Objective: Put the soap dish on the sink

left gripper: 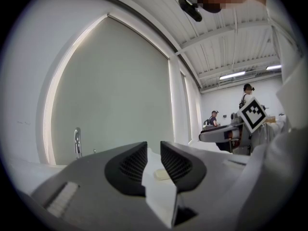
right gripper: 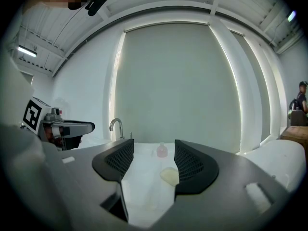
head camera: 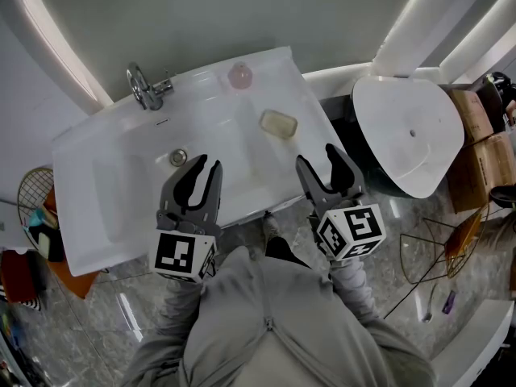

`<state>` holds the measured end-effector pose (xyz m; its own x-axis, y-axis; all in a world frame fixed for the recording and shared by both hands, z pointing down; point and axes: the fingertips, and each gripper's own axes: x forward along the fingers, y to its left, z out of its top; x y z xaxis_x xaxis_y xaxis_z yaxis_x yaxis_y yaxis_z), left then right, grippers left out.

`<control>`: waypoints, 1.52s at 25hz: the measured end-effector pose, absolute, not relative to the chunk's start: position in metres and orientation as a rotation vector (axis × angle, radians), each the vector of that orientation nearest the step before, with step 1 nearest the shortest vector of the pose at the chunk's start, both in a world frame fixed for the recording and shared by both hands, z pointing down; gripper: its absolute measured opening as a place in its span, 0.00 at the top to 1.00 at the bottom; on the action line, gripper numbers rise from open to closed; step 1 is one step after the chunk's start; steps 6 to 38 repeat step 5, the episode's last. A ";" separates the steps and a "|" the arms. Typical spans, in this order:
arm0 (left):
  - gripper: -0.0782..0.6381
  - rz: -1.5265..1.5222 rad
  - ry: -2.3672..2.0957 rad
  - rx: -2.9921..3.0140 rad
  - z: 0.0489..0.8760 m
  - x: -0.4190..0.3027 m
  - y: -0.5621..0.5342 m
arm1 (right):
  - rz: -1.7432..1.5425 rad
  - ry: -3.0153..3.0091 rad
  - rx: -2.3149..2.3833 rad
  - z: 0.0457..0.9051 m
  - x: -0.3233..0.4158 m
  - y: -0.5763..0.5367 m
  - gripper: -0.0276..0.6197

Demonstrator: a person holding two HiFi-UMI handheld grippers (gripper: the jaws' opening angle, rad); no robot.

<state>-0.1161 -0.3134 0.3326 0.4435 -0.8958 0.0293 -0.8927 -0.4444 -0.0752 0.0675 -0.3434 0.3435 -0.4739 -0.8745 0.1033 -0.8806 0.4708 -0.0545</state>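
Nearest the person, the left tool and the right tool hover side by side at the front edge of the white sink. Each has its jaws spread apart with nothing between them. Just beyond the right tool, the soap dish lies on the sink's flat right side. Farther back stand a small pink bottle and, to its left, the chrome tap.

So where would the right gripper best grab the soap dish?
Probably across its two long edges, coming down from above at the front. The soap dish lies flat and low on the right ledge of the sink, nearest the open right gripper, with bare surface all round it.
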 end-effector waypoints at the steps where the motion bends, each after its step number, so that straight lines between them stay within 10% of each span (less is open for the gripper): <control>1: 0.77 -0.100 1.630 -2.628 0.333 -0.116 -0.313 | 0.154 -2.641 1.578 0.344 0.068 -0.343 0.55; 38: 0.77 -0.103 1.640 -2.633 0.336 -0.117 -0.314 | 0.156 -2.641 1.578 0.344 0.067 -0.344 0.55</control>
